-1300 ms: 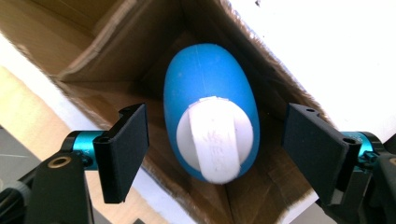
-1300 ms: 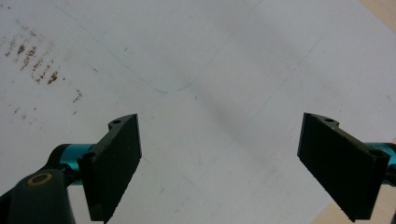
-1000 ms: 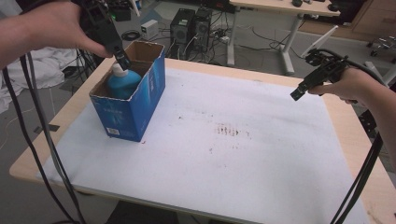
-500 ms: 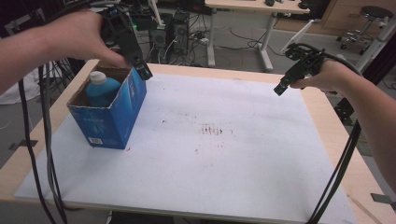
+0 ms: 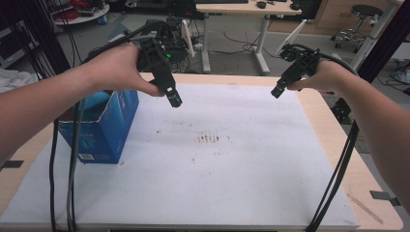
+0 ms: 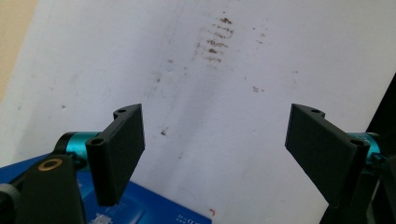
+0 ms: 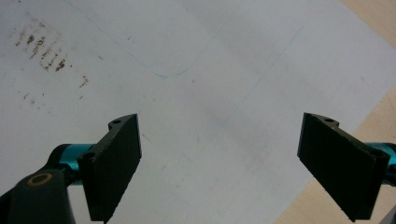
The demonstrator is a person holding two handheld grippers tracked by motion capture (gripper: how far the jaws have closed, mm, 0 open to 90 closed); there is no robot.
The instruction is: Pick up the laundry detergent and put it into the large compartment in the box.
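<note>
A blue cardboard box (image 5: 104, 128) stands open-topped at the left of the white sheet (image 5: 217, 169), and a corner of the blue box (image 6: 154, 212) shows low in the left gripper view. My left gripper (image 5: 175, 100) hangs in the air just right of the box, above the sheet. Its jaws stand wide apart with nothing between them (image 6: 212, 154). My right gripper (image 5: 276, 93) hovers over the sheet's far right part, also open and empty (image 7: 219, 163). What lies inside the box is hidden by my left forearm.
Brown smudges (image 5: 210, 138) mark the middle of the sheet. The wooden table (image 5: 355, 169) shows as a rim around it. Cables (image 5: 63, 183) trail off the front left and front right edges. Desks and a stool (image 5: 362, 14) stand behind the table.
My left gripper has come away from above the box and moved right over the sheet, empty. The right gripper stays in about the same place. The view itself has shifted.
</note>
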